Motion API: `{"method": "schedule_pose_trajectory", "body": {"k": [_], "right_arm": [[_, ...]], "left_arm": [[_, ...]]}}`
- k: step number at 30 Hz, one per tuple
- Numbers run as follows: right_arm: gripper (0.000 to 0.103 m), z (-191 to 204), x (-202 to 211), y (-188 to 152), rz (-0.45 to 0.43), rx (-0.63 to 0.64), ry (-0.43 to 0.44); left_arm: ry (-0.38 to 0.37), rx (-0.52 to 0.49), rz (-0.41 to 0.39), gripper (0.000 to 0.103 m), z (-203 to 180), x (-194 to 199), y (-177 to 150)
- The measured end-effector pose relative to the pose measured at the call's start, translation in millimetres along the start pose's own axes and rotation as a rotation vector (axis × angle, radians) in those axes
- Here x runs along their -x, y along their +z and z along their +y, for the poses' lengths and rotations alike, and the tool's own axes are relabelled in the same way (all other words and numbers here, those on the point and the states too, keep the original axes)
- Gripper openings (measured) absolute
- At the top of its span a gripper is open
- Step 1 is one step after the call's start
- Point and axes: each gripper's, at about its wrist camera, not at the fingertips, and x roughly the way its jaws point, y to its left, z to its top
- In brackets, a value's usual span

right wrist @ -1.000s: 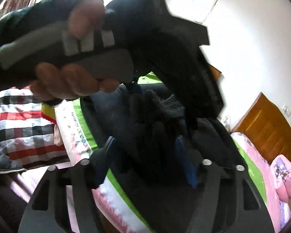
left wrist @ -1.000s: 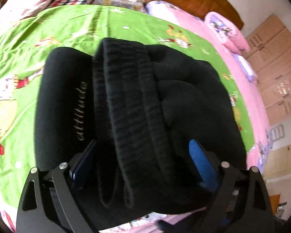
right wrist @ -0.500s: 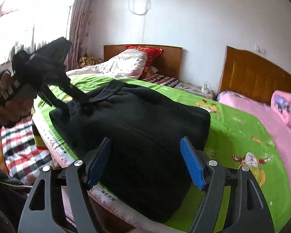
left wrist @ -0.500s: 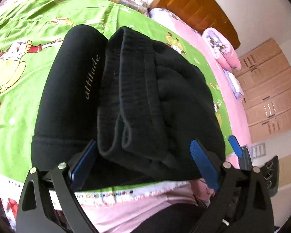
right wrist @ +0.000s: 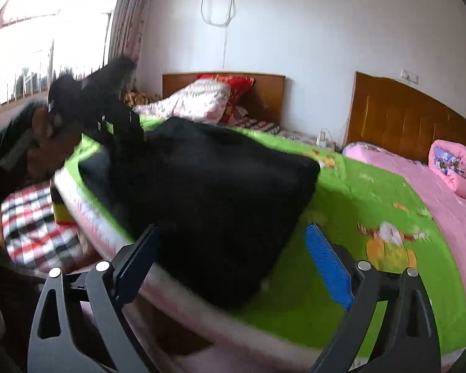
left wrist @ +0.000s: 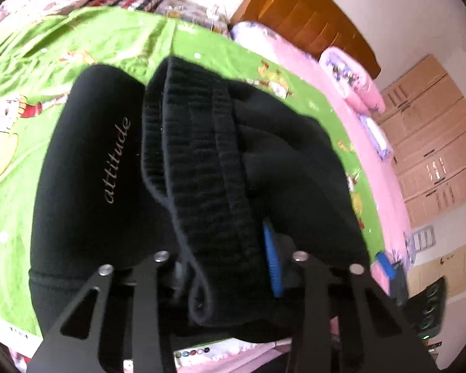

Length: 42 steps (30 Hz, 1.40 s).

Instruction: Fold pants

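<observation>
The black pants [left wrist: 115, 168] lie folded in a thick bundle on the green cartoon bedsheet [left wrist: 25, 62], with the word "attitude" on the left leg and the ribbed waistband [left wrist: 195, 161] on top. My left gripper [left wrist: 223, 267] is shut on the near end of the waistband fold. In the right wrist view the bundle [right wrist: 208, 186] sits at the bed's near edge. My right gripper [right wrist: 233, 264] is open and empty just in front of it. The left gripper [right wrist: 108, 118] shows there at the bundle's far left.
A pink quilt [right wrist: 419, 192] covers the bed's right side with a rolled pink blanket [right wrist: 453, 168] by the wooden headboard [right wrist: 400, 118]. A second bed with pillows [right wrist: 202, 99] stands behind. A checked cloth [right wrist: 31, 223] lies low on the left. Wardrobes [left wrist: 431, 143] line the right wall.
My left gripper has closed from wide open onto the waistband fold. My right gripper has stayed open and shifted a little along the bed edge.
</observation>
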Motion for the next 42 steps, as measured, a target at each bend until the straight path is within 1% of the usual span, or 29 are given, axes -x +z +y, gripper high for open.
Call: {"method": "schedule_pose_trajectory", "body": {"k": [3, 6, 9, 13, 14, 15, 16, 18, 20, 21, 23, 25, 27, 29, 31, 32, 37, 39, 40, 42], "right_arm": [[0.091, -5, 2, -17, 0.038, -0.038, -0.034], [0.091, -14, -3, -24, 0.054, -0.109, -0.051], [0.091, -17, -14, -18, 0.048, -0.147, -0.053], [0.091, -5, -37, -8, 0.053, -0.123, -0.059], [0.091, 1, -40, -7, 0.048, -0.098, -0.089], [0.091, 8, -42, -5, 0.041, -0.054, -0.151], [0.091, 17, -45, -5, 0.036, 0.027, -0.242], [0.091, 29, -44, -7, 0.018, 0.136, -0.313], [0.091, 33, -41, -8, 0.009, 0.177, -0.335], [0.091, 35, -39, -8, 0.0, 0.189, -0.34], [0.091, 39, -36, -5, -0.016, 0.204, -0.369], [0.091, 43, -38, -4, -0.003, 0.216, -0.372], [0.091, 39, -39, -6, 0.012, 0.189, -0.35], [0.091, 36, -39, -5, 0.015, 0.178, -0.338], [0.091, 40, -37, -2, 0.014, 0.204, -0.349], [0.091, 41, -38, 1, 0.016, 0.213, -0.352], [0.091, 40, -34, 10, 0.005, 0.21, -0.349], [0.092, 36, -42, 7, 0.035, 0.201, -0.325], [0.092, 33, -49, 1, 0.071, 0.183, -0.3], [0.093, 26, -49, 0, 0.083, 0.14, -0.268]], "left_arm": [[0.016, -0.015, -0.057, 0.031, -14, 12, -2], [-0.003, -0.029, -0.105, 0.03, -28, 26, 2], [-0.018, -0.047, -0.13, 0.029, -38, 40, 0], [-0.059, -0.061, -0.17, 0.029, -52, 61, 4], [-0.064, -0.067, -0.179, 0.028, -55, 65, 6], [-0.071, -0.071, -0.191, 0.028, -59, 71, 9], [-0.086, -0.073, -0.204, 0.028, -63, 81, 13], [-0.124, -0.065, -0.246, 0.027, -63, 102, 20], [-0.122, -0.052, -0.285, 0.026, -55, 120, 27], [-0.118, -0.032, -0.301, 0.026, -45, 129, 28], [-0.111, -0.006, -0.292, 0.026, -28, 132, 25], [-0.075, 0.052, -0.268, 0.026, 1, 122, 15], [-0.047, 0.123, -0.224, 0.026, 33, 104, 4], [-0.074, 0.206, -0.183, 0.026, 73, 82, -10], [-0.115, 0.236, -0.185, 0.026, 92, 73, -21], [-0.126, 0.237, -0.194, 0.026, 95, 74, -21], [-0.09, 0.157, -0.263, 0.027, 74, 100, -17], [-0.067, 0.157, -0.25, 0.027, 78, 97, -18], [-0.051, 0.185, -0.218, 0.028, 88, 87, -20], [-0.066, 0.218, -0.192, 0.035, 103, 73, -26]]}}
